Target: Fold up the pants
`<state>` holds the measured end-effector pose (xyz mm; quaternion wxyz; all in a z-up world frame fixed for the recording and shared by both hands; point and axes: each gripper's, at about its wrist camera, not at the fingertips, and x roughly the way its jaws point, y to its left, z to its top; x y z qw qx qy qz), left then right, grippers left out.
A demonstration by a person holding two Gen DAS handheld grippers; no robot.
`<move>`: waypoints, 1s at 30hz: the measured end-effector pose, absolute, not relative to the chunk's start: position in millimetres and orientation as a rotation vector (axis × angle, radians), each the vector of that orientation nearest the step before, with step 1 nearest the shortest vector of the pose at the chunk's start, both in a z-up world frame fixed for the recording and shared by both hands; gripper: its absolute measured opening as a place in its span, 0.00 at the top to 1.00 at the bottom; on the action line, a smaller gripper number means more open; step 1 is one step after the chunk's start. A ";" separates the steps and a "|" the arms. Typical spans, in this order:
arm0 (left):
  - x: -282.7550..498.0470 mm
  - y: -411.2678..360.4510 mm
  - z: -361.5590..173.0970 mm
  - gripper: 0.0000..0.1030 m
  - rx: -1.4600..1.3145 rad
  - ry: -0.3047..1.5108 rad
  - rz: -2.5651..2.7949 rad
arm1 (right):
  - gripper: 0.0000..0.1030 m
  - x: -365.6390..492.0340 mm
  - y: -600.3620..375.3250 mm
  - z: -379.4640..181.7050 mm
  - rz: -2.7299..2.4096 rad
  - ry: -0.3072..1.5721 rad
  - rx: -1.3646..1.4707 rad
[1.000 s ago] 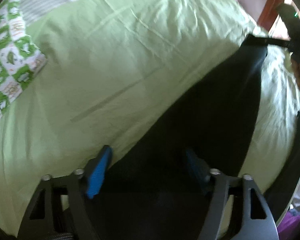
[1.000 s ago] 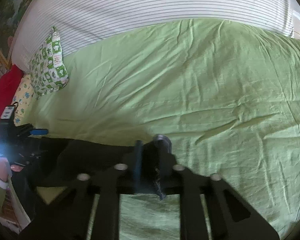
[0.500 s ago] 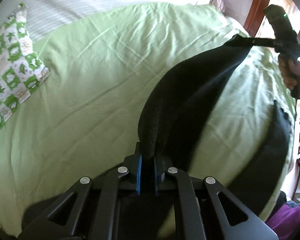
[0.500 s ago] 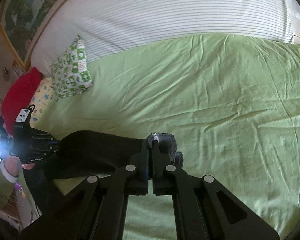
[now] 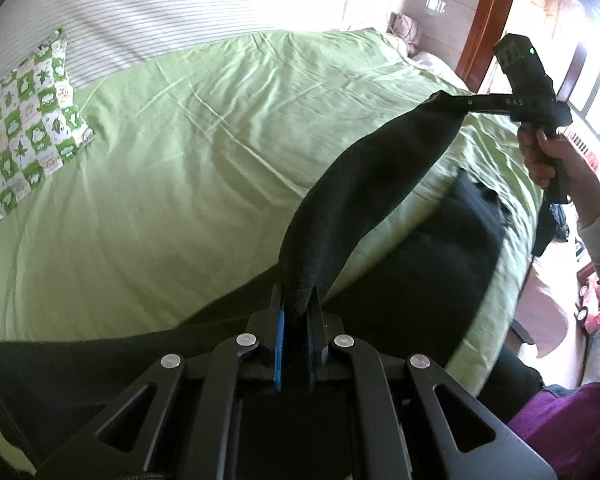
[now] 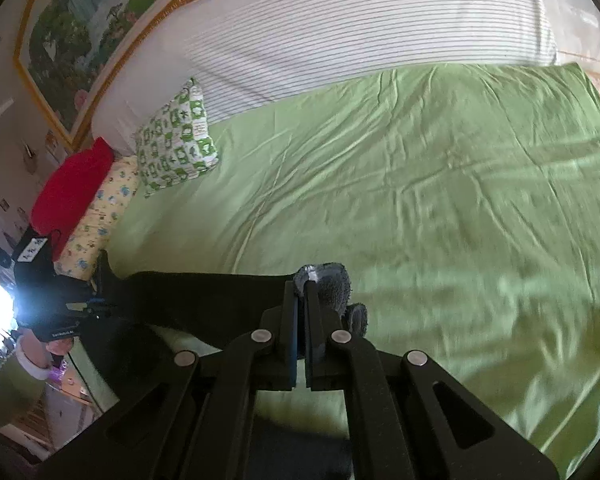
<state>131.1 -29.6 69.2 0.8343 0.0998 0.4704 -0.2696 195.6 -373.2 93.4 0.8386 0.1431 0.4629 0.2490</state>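
Observation:
The black pants [image 5: 364, 184] hang stretched in the air between my two grippers, above the green bed sheet [image 5: 180, 168]. My left gripper [image 5: 298, 304] is shut on one end of the raised edge. My right gripper [image 6: 302, 292] is shut on the other end, where grey fuzzy lining shows. In the left wrist view the right gripper [image 5: 444, 100] is at the upper right, held by a hand. In the right wrist view the left gripper [image 6: 96, 304] is at the far left. The rest of the pants [image 5: 420, 264] drapes over the near bed edge.
A green-and-white patterned pillow [image 6: 176, 148] lies at the sheet's far left, with a red pillow [image 6: 72, 188] and a yellow one beside it. A striped white blanket [image 6: 360, 36] covers the far side. A wooden door frame [image 5: 484, 20] stands at the right.
My left gripper closed on the pants edge, then both grippers lifted the pants up off the sheet. The cloth is now pulled taut between them, higher above the bed.

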 end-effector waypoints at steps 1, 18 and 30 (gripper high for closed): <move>126.7 -30.0 68.4 0.94 0.209 0.995 -0.574 | 0.97 188.3 -374.8 94.1 0.528 0.977 0.308; 61.0 -35.6 38.6 0.94 0.189 1.006 -0.612 | 0.97 96.3 -399.2 62.9 0.485 1.016 0.388; 39.8 -39.4 8.4 0.82 0.167 1.049 -0.617 | 0.94 63.3 -402.8 44.6 0.431 1.061 0.382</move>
